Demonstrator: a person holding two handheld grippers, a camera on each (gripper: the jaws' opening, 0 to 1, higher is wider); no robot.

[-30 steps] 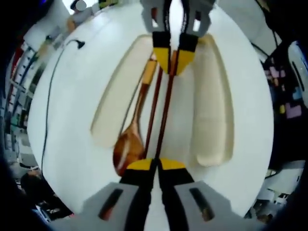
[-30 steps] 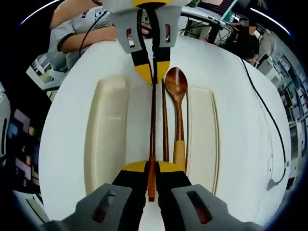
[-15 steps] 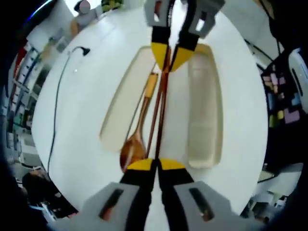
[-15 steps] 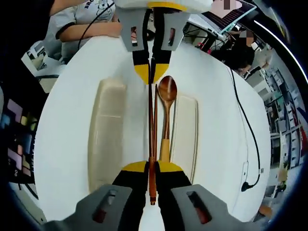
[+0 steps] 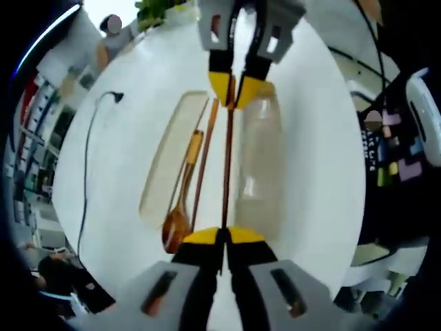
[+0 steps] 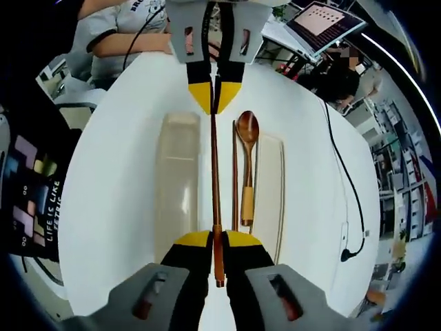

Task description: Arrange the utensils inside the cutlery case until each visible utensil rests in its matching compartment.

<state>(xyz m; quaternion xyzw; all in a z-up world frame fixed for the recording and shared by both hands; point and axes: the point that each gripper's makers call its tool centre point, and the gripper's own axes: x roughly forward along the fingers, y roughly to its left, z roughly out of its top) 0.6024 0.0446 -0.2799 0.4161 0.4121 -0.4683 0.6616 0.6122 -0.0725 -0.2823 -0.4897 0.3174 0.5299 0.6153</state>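
Note:
One dark wooden chopstick (image 5: 226, 165) (image 6: 214, 186) hangs above the white table, held at both ends. My left gripper (image 5: 220, 236) (image 6: 213, 98) is shut on one end and my right gripper (image 6: 215, 238) (image 5: 233, 88) is shut on the other. The second chopstick (image 5: 202, 165) (image 6: 234, 172) lies on the table beside the wooden spoon (image 5: 182, 200) (image 6: 247, 158). The spoon rests along the inner edge of one cream case half (image 5: 160, 165) (image 6: 270, 200). The other case half (image 5: 260, 158) (image 6: 176, 186) lies on the far side of the held chopstick.
A black cable (image 5: 85, 158) (image 6: 346, 200) runs over the round white table (image 5: 310, 179) (image 6: 110, 207) beyond the spoon's side. A person's arm (image 6: 127, 43) rests at the table's far edge, near a laptop (image 6: 322, 18). Cluttered shelves surround the table.
Both cameras have risen, so the table looks smaller. The held chopstick has come up and apart from the second chopstick, which stays beside the spoon.

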